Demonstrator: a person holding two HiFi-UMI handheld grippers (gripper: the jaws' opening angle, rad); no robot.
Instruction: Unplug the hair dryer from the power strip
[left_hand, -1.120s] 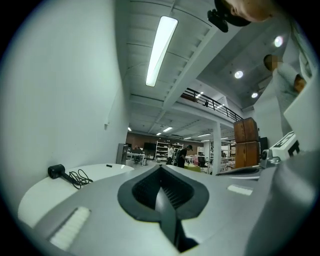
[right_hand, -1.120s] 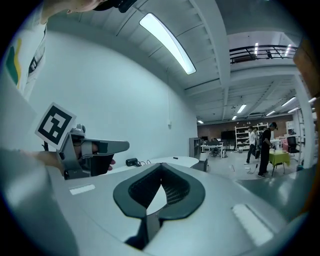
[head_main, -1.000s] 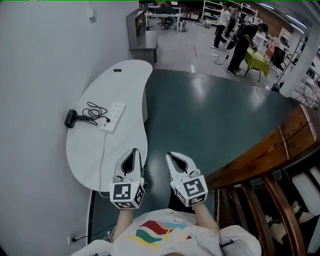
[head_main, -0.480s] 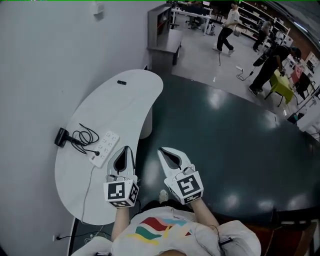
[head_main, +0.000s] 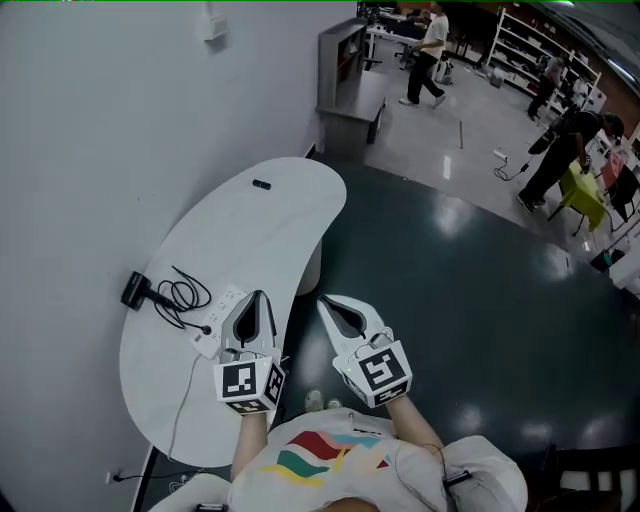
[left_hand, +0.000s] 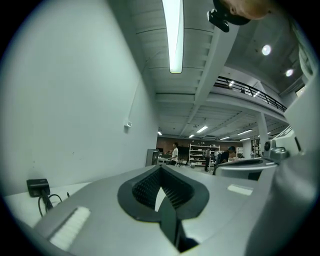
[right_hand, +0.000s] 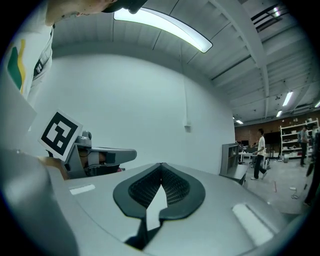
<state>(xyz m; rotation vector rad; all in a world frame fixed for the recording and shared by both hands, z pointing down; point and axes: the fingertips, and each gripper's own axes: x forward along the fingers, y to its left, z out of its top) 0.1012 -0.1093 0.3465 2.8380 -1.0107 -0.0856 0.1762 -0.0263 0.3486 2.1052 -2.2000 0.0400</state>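
Left hand-held gripper (head_main: 257, 297) closed, empty, now nearer power strip (head_main: 213, 328), right hand-held gripper (head_main: 326, 301) closed

Wht wall (head_main: 90, 130), dk green floor (head_main: 470, 300), shelving (head_main: 525, 40)

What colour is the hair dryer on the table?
The hair dryer is black; the head view shows it best.

Look at that dark green floor (head_main: 450, 290), glossy, throwing back the lights. The white kidney-shaped tabletop (head_main: 250, 220) is smooth and matt. The black hair dryer (head_main: 134, 290) and white power strip (head_main: 215, 322) look plastic. The grey left tongs (left_hand: 160, 169) have a smooth matt shell and ribbed dark pads (left_hand: 145, 190).
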